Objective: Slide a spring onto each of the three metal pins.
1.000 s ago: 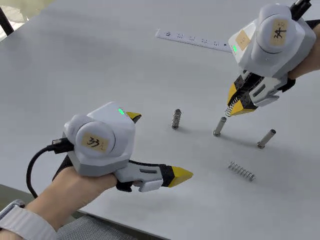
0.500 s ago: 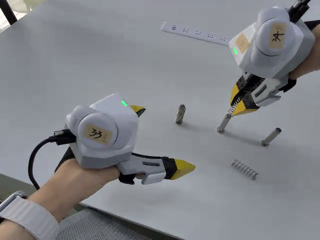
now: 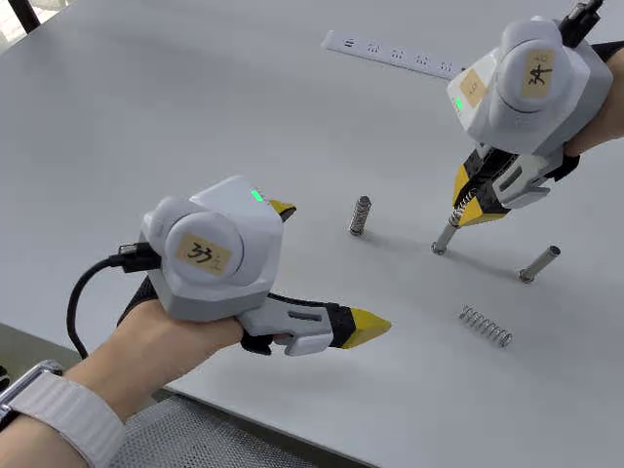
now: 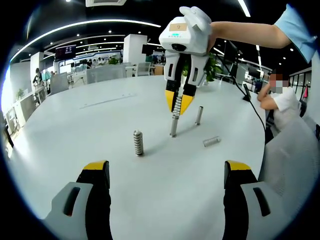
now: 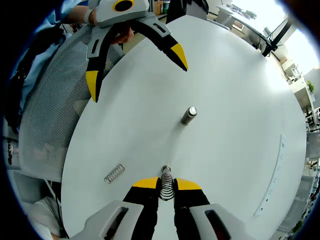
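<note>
Under the right claw (image 3: 467, 202), which points down and pinches a spring (image 5: 166, 184), stands a bare pin (image 3: 444, 239), the spring's end at its top. A spring-covered pin (image 3: 360, 215) stands between the claws; another pin (image 3: 539, 263) and a loose spring (image 3: 486, 327) sit beside. The left claw (image 3: 330, 266) hovers low, spread wide.

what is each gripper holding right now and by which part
The right gripper pinches a spring across its coils, above a pin. The left gripper is open, holding nothing.
</note>
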